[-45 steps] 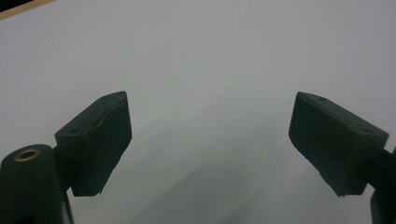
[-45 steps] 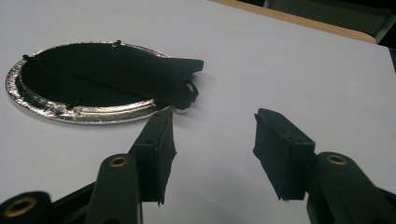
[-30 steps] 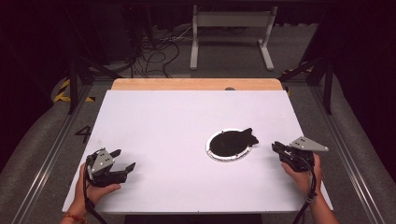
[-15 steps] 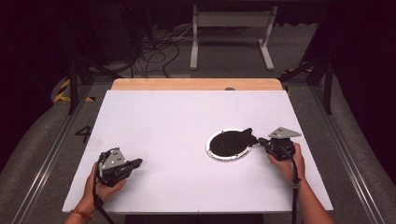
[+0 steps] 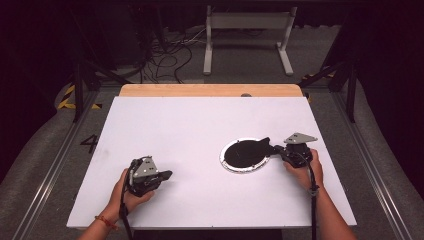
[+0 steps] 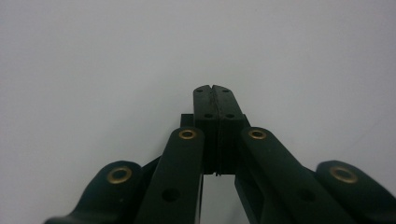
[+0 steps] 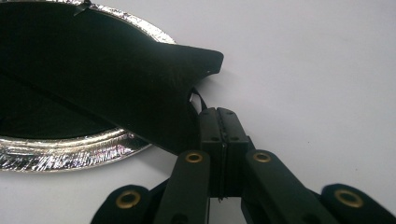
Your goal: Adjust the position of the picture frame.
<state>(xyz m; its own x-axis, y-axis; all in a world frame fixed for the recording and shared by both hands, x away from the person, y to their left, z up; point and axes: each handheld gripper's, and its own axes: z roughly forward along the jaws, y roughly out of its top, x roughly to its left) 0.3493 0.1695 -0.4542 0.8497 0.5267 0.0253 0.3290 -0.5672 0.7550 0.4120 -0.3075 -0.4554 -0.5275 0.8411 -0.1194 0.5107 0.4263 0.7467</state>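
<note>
A black cloth [image 5: 246, 152] lies in a silver-rimmed plate [image 5: 235, 168] on the right half of the white table [image 5: 200, 125], nearer the front edge than the back; one pointed corner of the cloth hangs over the plate's right rim onto the table. The right gripper [image 5: 274, 149] lies just right of the plate, held in the right hand [image 5: 303, 170], its jaws together at that overhanging corner; in the right gripper view [image 7: 218, 114] a thin black loop of the cloth meets the jaw tips, and whether they pinch it cannot be told. The left gripper [image 5: 167, 174], held in the left hand [image 5: 131, 192], rests near the front left corner, well apart from the plate, jaws together on nothing [image 6: 215, 91].
</note>
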